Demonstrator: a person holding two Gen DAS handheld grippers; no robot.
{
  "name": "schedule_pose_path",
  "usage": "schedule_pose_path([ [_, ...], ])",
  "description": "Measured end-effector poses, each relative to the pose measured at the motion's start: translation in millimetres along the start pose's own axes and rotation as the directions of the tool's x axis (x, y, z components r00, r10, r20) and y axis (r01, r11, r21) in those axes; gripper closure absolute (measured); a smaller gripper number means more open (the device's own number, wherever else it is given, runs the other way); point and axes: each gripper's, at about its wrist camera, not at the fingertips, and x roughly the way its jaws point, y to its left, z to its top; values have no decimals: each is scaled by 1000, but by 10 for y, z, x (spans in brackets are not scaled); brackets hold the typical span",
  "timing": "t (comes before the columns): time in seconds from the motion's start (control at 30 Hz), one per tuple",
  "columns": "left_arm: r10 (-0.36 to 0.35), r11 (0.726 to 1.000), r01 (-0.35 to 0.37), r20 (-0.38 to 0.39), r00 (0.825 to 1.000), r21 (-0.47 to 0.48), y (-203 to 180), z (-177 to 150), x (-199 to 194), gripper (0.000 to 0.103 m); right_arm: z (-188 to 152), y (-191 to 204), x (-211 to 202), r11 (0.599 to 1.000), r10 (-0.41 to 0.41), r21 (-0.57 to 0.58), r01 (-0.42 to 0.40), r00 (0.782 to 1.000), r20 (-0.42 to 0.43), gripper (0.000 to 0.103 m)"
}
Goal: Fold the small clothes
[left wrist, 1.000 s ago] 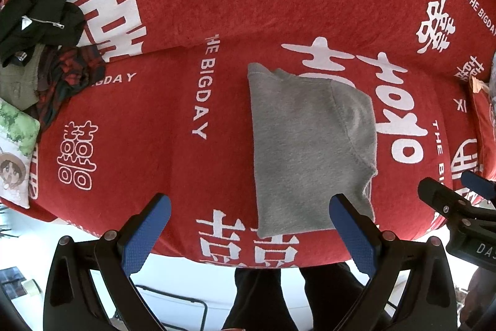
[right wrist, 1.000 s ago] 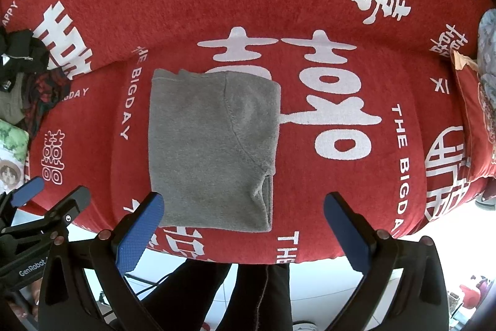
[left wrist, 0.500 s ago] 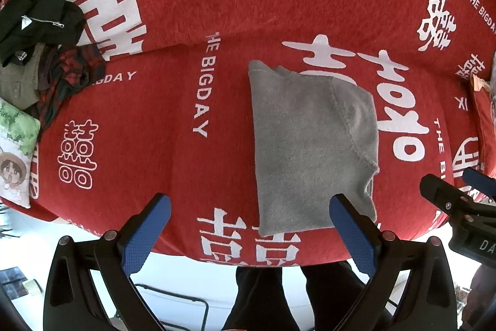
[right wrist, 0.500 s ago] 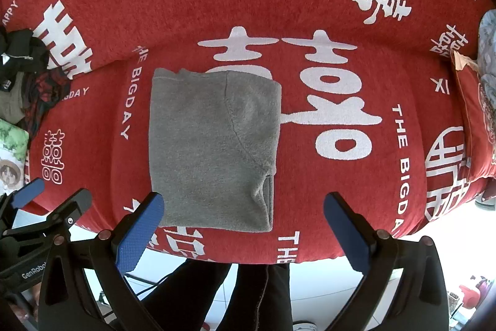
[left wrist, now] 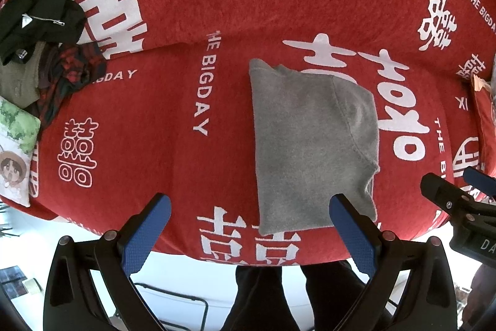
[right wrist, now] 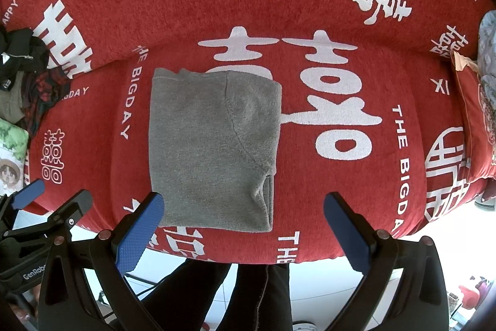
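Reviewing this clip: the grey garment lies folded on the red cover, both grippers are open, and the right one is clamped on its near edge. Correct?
Not quite. The right gripper holds nothing: the right wrist view shows its jaws spread wide, clear of the cloth. The grey garment does lie folded on the red cover, and the left gripper is open too.

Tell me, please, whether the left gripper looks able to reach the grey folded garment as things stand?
Probably yes: the left gripper is open and empty, and the grey folded garment lies uncovered on the red sofa cover just ahead.
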Motion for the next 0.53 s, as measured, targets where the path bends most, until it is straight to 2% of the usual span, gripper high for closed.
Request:
schedule_pose_path([
  [0.37,-8,1000,8,0,1000,-25,39,-17,16,1,-5,17,-2,1000,-2,1,2,1000,1,1],
  [0.53,-11,1000,11,17,1000,-1,27,9,-7,1,-11,19,-2,1000,-3,2,3,1000,0,1],
])
